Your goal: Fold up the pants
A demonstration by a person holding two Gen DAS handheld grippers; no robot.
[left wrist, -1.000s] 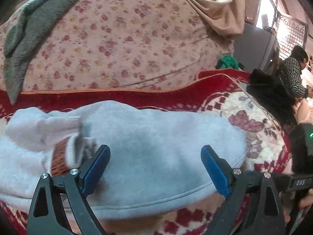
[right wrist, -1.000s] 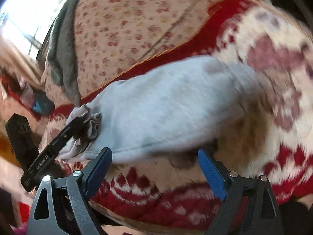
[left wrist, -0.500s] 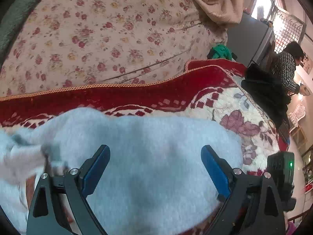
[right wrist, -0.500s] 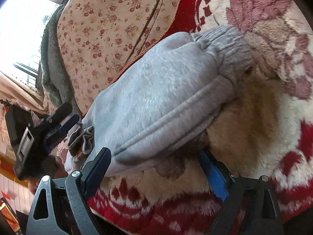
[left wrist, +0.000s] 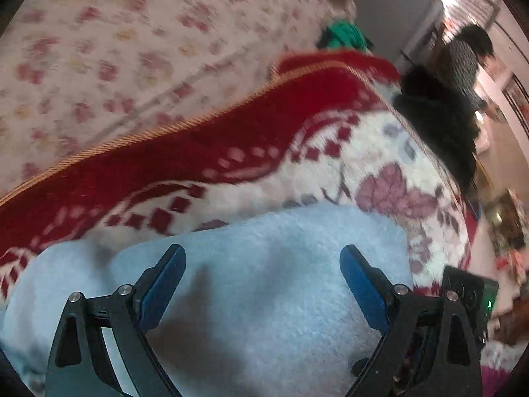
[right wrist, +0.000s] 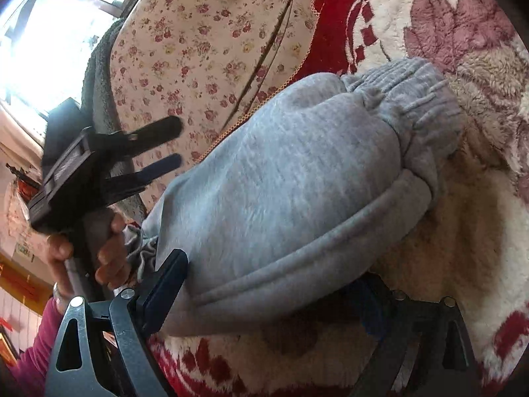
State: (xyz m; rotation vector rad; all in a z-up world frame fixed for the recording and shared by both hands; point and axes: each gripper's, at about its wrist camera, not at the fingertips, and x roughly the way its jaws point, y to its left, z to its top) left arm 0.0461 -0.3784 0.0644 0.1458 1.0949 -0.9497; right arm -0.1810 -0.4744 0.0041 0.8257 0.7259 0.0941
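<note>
The grey fleece pants (right wrist: 297,192) lie folded in a bundle on the red and white blanket (right wrist: 463,231), with the elastic waistband (right wrist: 420,99) at the far end. In the left wrist view the pants (left wrist: 264,281) fill the lower half. My left gripper (left wrist: 263,264) is open and empty just above the pants; it also shows in the right wrist view (right wrist: 172,145), held in a hand beside the bundle's left end. My right gripper (right wrist: 267,284) is open, its jaws straddling the bundle's near hem. The right fingertip is hidden in shadow under the fabric.
A floral cushion (left wrist: 132,49) rises behind the blanket (left wrist: 231,152). A green cloth (left wrist: 344,36) and a black garment (left wrist: 436,112) lie at the far right edge. A person (left wrist: 463,59) stands beyond. A grey towel (right wrist: 99,76) hangs over the cushion's left side.
My left gripper has swung right and away from the cuff end, and now hovers over the pants. My right gripper has moved in until its jaws straddle the near hem.
</note>
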